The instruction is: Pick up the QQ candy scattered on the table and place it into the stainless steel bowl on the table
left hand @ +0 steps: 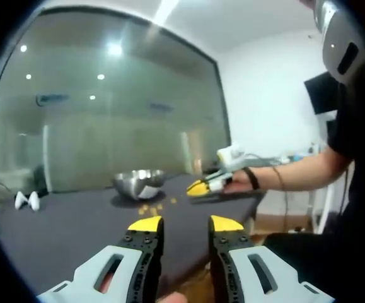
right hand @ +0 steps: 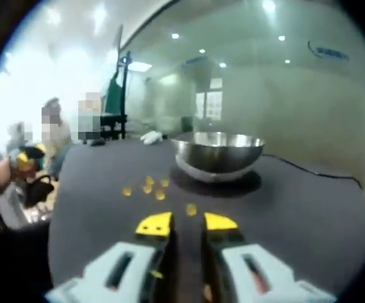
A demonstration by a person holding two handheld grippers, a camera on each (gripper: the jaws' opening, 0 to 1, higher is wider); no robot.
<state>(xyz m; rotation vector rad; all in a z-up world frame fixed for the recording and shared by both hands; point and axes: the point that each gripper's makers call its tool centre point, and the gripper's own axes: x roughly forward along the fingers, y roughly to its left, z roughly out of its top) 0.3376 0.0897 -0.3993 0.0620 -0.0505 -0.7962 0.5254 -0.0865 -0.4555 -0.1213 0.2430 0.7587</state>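
In the left gripper view, the stainless steel bowl [left hand: 139, 183] is seen standing upright on the dark table [left hand: 62, 233], toward its far edge, and what lies inside it cannot be made out. A small scatter of yellow QQ candy [left hand: 149, 207] is seen on the tabletop just in front of the bowl. The left gripper [left hand: 186, 225] is held low over the table's near edge, its yellow-tipped jaws parted by a moderate gap with nothing between them. The right gripper [left hand: 201, 187] is reached in from the table's right edge in a person's hand [left hand: 237, 183]; whether its jaws are parted cannot be told there. In the right gripper view, the bowl [right hand: 217, 154] is shown near the table's [right hand: 308, 221] middle, its interior hidden by the rim. The candies [right hand: 152, 187] are spread between the bowl and the right gripper [right hand: 186, 223], whose jaws are held narrowly apart and empty above the surface.
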